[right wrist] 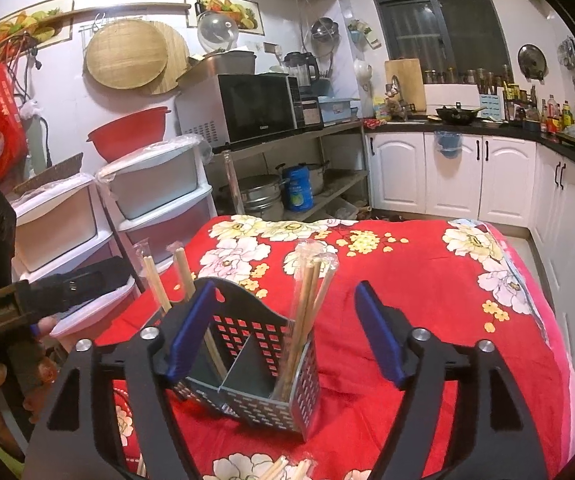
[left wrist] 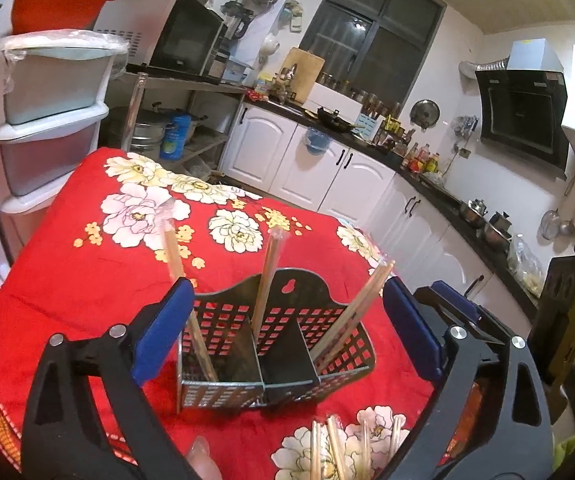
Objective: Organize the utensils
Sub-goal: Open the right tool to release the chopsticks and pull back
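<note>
Both my grippers, left (left wrist: 283,332) and right (right wrist: 283,332), are wide, empty. Holder (left wrist: 271,344) on desk (left wrist: 67,260) holds chopsticks (left wrist: 351,312); more chopsticks lie near. Next: pinch one pair mid-shaft, drop upright.

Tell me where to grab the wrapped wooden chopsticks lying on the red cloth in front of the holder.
Take one wrapped wooden chopstick pair across its middle, descending from above with the claw straddling its width. The pairs lie flat on the red floral cloth, fanned side by side pointing toward the black perforated metal holder, so choose an outermost pair.
</note>
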A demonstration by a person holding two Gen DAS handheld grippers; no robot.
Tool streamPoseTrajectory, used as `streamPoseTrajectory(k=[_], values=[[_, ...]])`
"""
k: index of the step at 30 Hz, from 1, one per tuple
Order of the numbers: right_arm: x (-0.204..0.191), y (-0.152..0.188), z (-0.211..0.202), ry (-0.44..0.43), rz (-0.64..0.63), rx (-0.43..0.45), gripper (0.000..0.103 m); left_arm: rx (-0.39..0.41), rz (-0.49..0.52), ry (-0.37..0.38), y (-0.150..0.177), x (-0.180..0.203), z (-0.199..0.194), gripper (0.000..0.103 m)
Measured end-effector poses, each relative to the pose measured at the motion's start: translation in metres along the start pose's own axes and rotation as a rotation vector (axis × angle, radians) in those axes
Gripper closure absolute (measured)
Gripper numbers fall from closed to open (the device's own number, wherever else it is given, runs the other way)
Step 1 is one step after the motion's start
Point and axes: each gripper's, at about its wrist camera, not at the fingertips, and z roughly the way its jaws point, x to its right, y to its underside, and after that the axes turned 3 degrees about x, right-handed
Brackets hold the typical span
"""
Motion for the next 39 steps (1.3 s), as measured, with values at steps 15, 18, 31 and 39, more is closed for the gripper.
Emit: streamPoseTrajectory(k=[15, 18, 31, 39], values=[[0.005, 0.017, -0.031, 0.033, 0.011, -0.004, 0.024, 0.031, 0.022, -0.038, 0.016, 0.003, -0.034, 0.012], [0.004, 0.020, -0.038, 0.043, 0.007, -0.003, 0.024, 0.031, 0.017, -0.039, 0.021, 0.002, -0.041, 0.012], [0.000, 0.047, -0.059, 0.055, 0.004, -0.050, 0.023, -0.009, -0.013, -0.081, 0.051, -0.011, -0.057, 0.012], [-0.003, 0.070, -0.062, 0.042, 0.002, -0.113, 0.023, -0.051, -0.046, -0.112, 0.073, -0.026, -0.060, 0.012]])
